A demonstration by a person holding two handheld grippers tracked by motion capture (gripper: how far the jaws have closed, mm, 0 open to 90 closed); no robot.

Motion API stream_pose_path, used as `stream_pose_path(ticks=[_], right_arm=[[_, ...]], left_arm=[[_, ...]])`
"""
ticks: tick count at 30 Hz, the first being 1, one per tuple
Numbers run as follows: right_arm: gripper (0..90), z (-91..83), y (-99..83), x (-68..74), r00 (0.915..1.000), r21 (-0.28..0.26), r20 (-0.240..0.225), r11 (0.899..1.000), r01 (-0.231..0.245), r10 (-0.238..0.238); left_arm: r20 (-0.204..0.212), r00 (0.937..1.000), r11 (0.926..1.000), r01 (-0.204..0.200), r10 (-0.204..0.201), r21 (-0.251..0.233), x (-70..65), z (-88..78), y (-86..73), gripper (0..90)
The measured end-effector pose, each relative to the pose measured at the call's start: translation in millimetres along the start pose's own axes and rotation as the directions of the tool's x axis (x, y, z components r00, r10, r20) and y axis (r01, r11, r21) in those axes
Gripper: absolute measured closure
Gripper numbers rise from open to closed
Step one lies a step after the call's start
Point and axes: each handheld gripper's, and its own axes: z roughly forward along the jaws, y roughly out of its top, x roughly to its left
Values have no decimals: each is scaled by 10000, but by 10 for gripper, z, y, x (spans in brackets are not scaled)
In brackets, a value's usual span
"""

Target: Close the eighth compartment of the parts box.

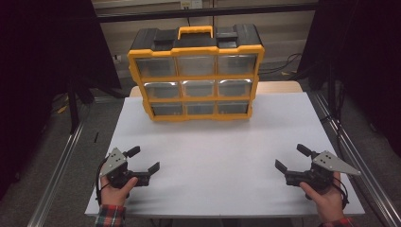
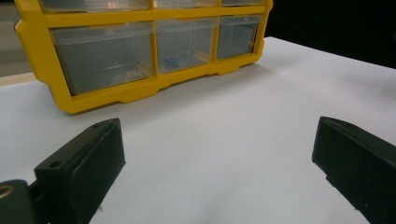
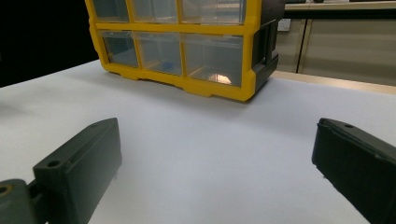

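Both grippers, left (image 1: 146,166) and right (image 1: 289,158), rest spread wide, holding nothing, aimed at the yellow drawer organizer (image 1: 196,75) so I can approach its drawers squarely.

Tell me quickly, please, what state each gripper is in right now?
Left gripper: open, holding nothing, resting low over the white table.
Right gripper: open, holding nothing, well short of the yellow drawer organizer.

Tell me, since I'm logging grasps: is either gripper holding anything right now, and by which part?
Nothing is held. The left gripper and right gripper both rest open on the white table, well short of the yellow drawer organizer.
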Motion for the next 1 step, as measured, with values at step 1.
stream_pose_path(ticks=[1], right_arm=[[8, 0, -1, 0, 10000, 0, -27, 10000, 12, -12]], left_arm=[[60, 10000, 10000, 20, -19, -44, 0, 4, -3, 25]])
